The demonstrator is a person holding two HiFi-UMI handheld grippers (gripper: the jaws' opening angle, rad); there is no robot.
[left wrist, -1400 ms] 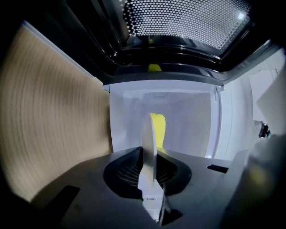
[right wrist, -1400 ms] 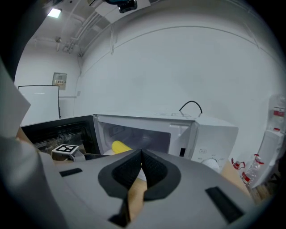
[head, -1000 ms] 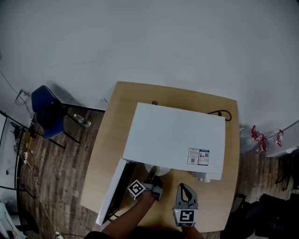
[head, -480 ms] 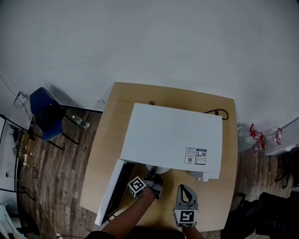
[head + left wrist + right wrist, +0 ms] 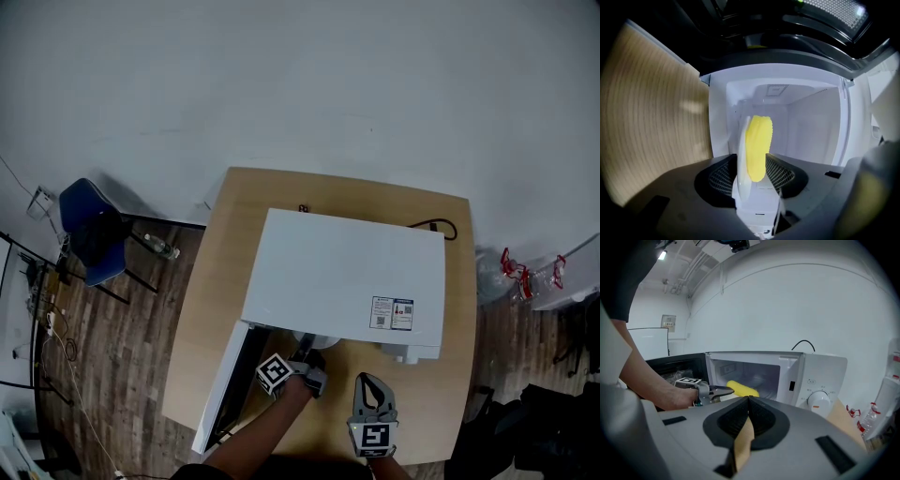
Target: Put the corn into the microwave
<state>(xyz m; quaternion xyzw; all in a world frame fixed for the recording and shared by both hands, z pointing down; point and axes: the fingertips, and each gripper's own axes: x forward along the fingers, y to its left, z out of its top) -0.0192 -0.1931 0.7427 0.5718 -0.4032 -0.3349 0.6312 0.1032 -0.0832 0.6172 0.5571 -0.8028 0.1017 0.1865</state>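
**A:** What do we get from the head view?

**B:** The microwave point(image 5: 347, 272) sits mid-frame on the table point(image 5: 220, 281), with its door point(image 5: 225, 384) swung out to the lower left. Our left gripper point(image 5: 307, 356) reaches into the opening at lower centre, where a pale plate point(image 5: 314, 341) peeks out from under the top edge. Our right gripper point(image 5: 373, 386) hangs just right of it over the table. We judge it is parked there to leave the left one room.

**A:** And the left gripper view?

**B:** The corn point(image 5: 758, 147) lies on the plate at centre frame, with the white cavity behind it. The plate shows edge-on and upright because we hold the gripper rolled onto its side, to take the rim from above and below. The fingers point(image 5: 717, 177) have just been opening. They stand wide, with rim and corn between them and neither pad pressing. We read that as the release.

**A:** The right gripper view?

**B:** Its fingers point(image 5: 761, 420) are closed tip to tip on nothing. Left of centre, the corn sits at the mouth of the cavity, with the dial point(image 5: 818, 401) off to the right. We cannot tell whether the plate is fully inside.
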